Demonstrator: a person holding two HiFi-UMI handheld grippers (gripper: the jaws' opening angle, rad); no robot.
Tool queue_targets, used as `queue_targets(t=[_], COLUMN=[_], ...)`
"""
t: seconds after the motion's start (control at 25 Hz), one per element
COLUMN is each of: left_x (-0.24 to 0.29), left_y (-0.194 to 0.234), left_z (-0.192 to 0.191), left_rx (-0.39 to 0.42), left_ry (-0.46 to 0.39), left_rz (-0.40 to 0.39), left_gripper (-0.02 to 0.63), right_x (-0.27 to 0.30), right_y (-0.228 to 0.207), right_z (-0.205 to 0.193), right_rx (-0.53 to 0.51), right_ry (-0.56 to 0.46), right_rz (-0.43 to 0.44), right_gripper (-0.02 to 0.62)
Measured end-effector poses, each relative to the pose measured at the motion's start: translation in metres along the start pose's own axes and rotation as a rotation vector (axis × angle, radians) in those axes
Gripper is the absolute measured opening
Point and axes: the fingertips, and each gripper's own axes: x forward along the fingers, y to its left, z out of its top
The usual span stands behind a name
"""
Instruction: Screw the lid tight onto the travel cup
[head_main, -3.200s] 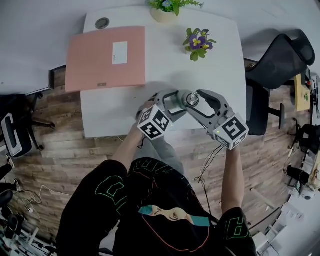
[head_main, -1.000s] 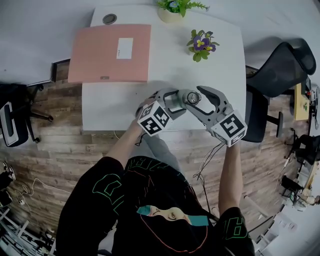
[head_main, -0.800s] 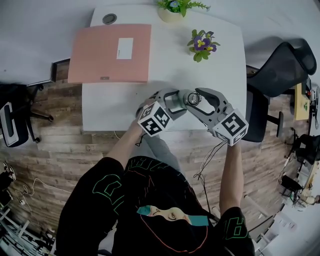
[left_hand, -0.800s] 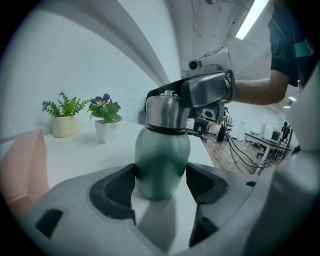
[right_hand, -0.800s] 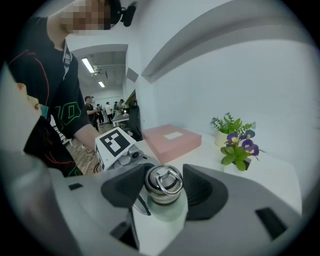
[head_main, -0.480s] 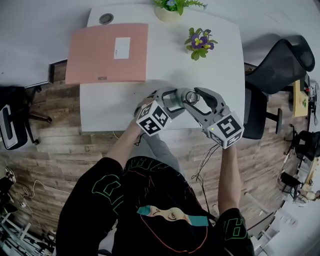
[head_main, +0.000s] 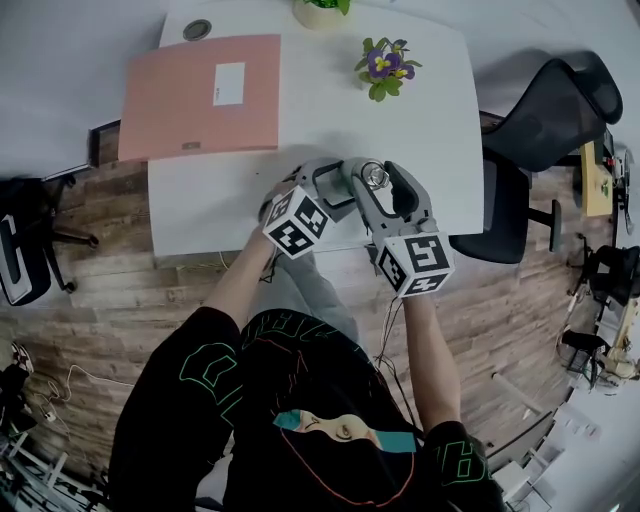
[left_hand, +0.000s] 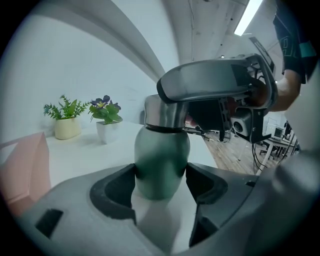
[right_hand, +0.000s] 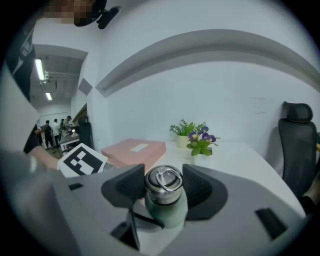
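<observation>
Head view: your hands' tools cover nearly everything, only lid (head_main: 374, 177) top shows.
Left gripper view: right gripper (right_hand: 163, 182) overlaps lid top, only steel band visible.
Right gripper view: travel cup (left_hand: 161, 160) base hidden behind jaw body.
Cup look: matte green rounded body, steel lid seated on neck, wire ring lying on top.
Position: upright on white table (head_main: 300, 205), near front edge.
Left gripper (left_hand: 160, 172): clenched on green body.
Right gripper: jaws just been closing, pads pressing lid sides.
</observation>
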Motion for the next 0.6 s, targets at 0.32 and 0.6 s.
queue_targets(t=[0.32, 0.6], left_x=[-0.0014, -0.0009], left_y=[0.0000, -0.0011], left_z=[-0.0015, -0.0012], left_rx=[0.009, 0.007], left_ry=[0.007, 0.009], left_rz=[0.011, 0.014], left_gripper=[0.328, 0.328], right_x=[-0.0026, -0.0057], right_y=[-0.0015, -0.0014], right_z=[-0.0016, -0.0010], right_rx=[0.075, 0.067], right_ry=[-0.046, -0.067], right_rz=[-0.206, -0.126], right_gripper=[0.241, 0.253])
